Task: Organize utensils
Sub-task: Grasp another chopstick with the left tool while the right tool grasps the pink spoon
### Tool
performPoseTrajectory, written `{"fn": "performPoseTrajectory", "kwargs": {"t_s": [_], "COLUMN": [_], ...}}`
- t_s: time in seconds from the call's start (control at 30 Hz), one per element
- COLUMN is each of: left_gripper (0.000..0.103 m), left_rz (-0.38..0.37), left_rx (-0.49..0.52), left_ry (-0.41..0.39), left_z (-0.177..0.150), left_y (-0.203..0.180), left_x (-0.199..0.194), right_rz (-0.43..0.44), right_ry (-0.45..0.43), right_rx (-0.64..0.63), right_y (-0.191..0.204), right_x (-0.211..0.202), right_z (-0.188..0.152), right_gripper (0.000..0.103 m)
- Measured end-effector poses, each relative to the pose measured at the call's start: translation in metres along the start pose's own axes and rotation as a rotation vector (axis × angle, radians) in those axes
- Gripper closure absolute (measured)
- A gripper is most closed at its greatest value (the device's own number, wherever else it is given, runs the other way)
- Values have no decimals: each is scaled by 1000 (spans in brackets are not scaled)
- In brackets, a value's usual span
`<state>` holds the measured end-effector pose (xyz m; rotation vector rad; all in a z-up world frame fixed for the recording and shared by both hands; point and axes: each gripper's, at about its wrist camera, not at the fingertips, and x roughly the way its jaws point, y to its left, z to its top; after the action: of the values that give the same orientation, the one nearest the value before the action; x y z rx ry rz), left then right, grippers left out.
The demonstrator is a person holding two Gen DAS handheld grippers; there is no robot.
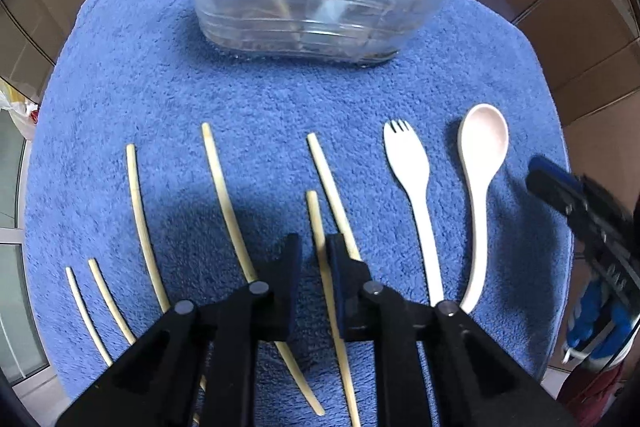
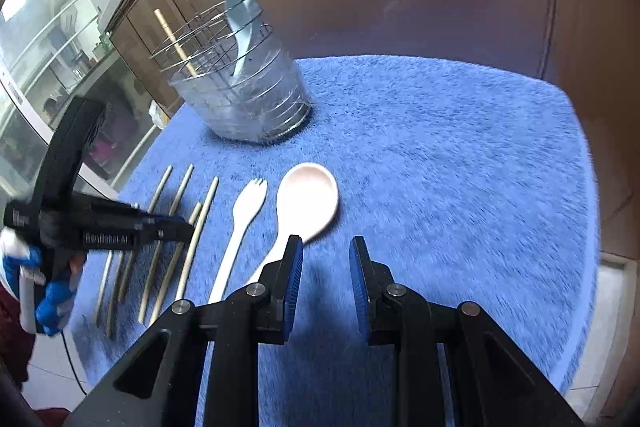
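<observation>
While the left hand-held gripper (image 1: 312,255) sits low over the row of chopsticks, its jaws stand a little apart with one chopstick (image 1: 320,247) running up between them; whether the pads already touch it cannot be told, so it looks released, not yet clenched. To its right, the right hand-held gripper (image 2: 326,255) hangs over bare blue towel (image 2: 460,167), jaws wide and holding nothing, with its left finger just beside the neck of the pink spoon (image 2: 308,197).

Next outward lie the loose utensils, all flat on the towel that covers the counter: several more chopsticks (image 1: 224,195) fanned side by side to the left, then a white fork (image 1: 408,179), then the pink spoon, each apart from its neighbour. Farthest away, at the back of the towel, stands the utensil holder (image 2: 244,103), a wire basket in a clear cup, already carrying a pale blue spoon (image 2: 240,27) and one upright chopstick (image 2: 176,41).

By my reading the job is early on: most pieces are still on the towel, and the step in hand is picking up a chopstick with the left gripper. That calls for closing squarely on the thin stick, lifting it clear of its close neighbour (image 1: 332,195), tipping it upright and lowering it into the holder.
</observation>
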<state>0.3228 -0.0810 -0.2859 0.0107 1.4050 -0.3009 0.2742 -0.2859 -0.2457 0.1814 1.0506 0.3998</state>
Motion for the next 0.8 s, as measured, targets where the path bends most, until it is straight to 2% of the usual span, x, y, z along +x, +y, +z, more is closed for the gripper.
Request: {"fn": "performPoseTrajectory", "kwargs": {"t_s": [0.13, 0.3, 0.43, 0.6, 0.8], "left_gripper": [96, 97, 98, 98, 98], "left_rz": [-18, -36, -48, -84, -140], "left_rx": [-31, -53, -67, -78, -81], "left_ry": [9, 5, -13, -69, -178], "left_z": [8, 8, 5, -26, -50], "left_y": [4, 21, 27, 30, 35], "left_x": [4, -1, -5, -23, -51], "right_rz": [56, 66, 49, 3, -84], "right_ry": [55, 123, 163, 135, 17], "right_rx": [13, 2, -39, -128, -215], "right_y": [-5, -6, -2, 16, 37], "right_x": [19, 44, 59, 52, 17], "right_z": [19, 34, 39, 37, 25], "right_gripper": [79, 79, 94, 94, 95]}}
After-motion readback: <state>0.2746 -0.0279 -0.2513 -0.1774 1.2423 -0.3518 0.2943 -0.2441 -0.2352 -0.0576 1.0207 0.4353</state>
